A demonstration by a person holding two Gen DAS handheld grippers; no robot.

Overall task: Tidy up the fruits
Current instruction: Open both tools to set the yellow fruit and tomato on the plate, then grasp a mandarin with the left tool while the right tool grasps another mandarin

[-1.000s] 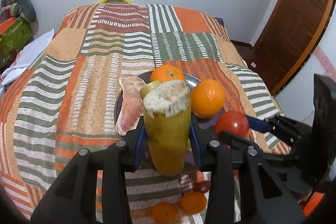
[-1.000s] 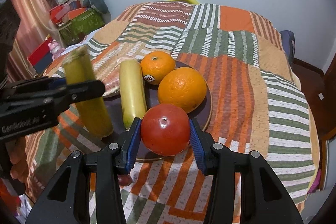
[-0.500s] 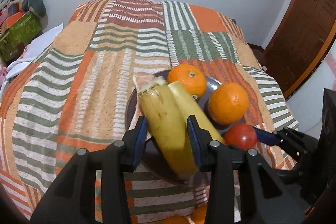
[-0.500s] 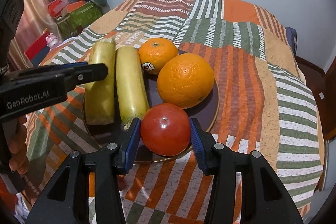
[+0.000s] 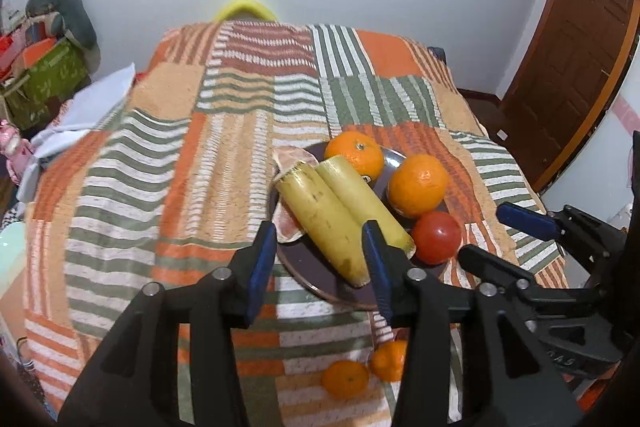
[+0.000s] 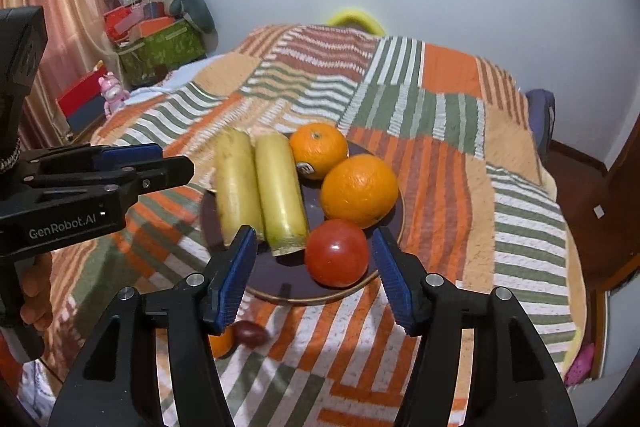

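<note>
A dark round plate (image 6: 352, 289) lies on the striped bedspread. On it lie two yellow-green stalk pieces (image 6: 280, 195) (image 6: 236, 183) side by side, a small orange (image 6: 318, 149), a large orange (image 6: 359, 190) and a red tomato (image 6: 336, 253). My left gripper (image 5: 320, 267) is open, its jaws on either side of the near end of the left stalk piece (image 5: 322, 219) without gripping it. My right gripper (image 6: 314, 277) is open just in front of the tomato (image 5: 436, 237), which rests free on the plate (image 5: 320, 283). A pinkish fruit slice (image 5: 290, 163) lies at the plate's left edge.
Two small oranges (image 5: 346, 379) (image 5: 390, 359) lie on the bedspread near the front edge. A dark red fruit (image 6: 250, 333) lies below the plate. Boxes and toys (image 6: 160, 39) stand at the far left, a wooden door (image 5: 568, 59) at the right.
My left gripper laid the stalk piece down beside the other one and opened. My right gripper opened and let the tomato rest on the plate. Both pulled back a little.
</note>
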